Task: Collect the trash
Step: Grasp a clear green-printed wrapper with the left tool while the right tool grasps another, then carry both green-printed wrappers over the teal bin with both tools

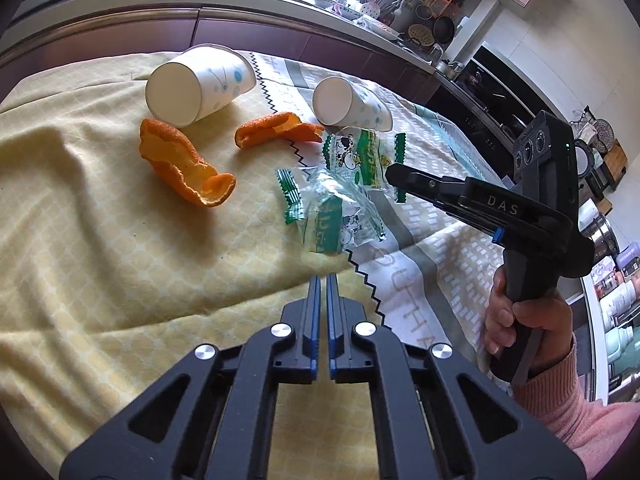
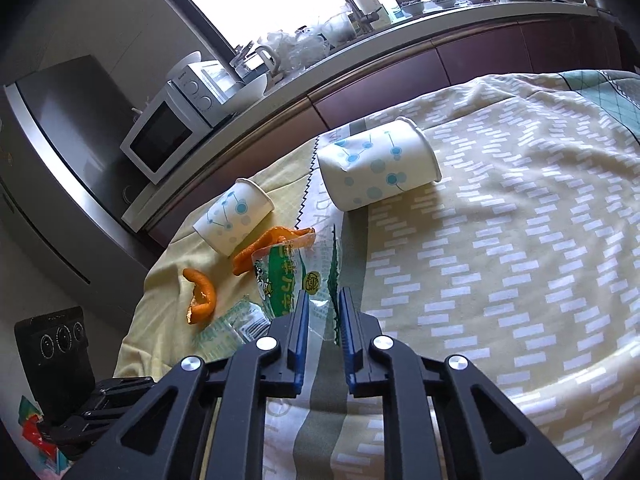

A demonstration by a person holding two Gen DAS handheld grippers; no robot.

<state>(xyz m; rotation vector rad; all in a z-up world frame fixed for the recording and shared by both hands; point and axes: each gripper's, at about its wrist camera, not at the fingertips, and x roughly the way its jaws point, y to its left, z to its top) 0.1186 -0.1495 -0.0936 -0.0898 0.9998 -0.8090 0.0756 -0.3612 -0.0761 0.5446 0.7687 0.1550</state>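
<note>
Two paper cups with blue dots lie on their sides on a yellow cloth (image 1: 100, 240): one at the left (image 1: 196, 86) (image 2: 234, 218), one further right (image 1: 352, 106) (image 2: 376, 168). Two orange peels (image 1: 180, 164) (image 1: 276, 128) lie in front of them. A clear snack wrapper with green print (image 1: 360, 156) (image 2: 280, 276) stands up from the cloth, its serrated edge pinched between the fingers of my right gripper (image 2: 325, 300) (image 1: 394, 174). A second crumpled wrapper (image 1: 328, 216) (image 2: 236, 322) lies just ahead of my left gripper (image 1: 324, 280), which is shut on nothing.
A person's hand (image 1: 516, 320) in a pink sleeve grips the right gripper's handle. Behind the cloth runs a kitchen counter (image 1: 240, 12) crowded with dishes. A microwave (image 2: 164, 136) and a steel fridge (image 2: 60, 128) stand at the far left.
</note>
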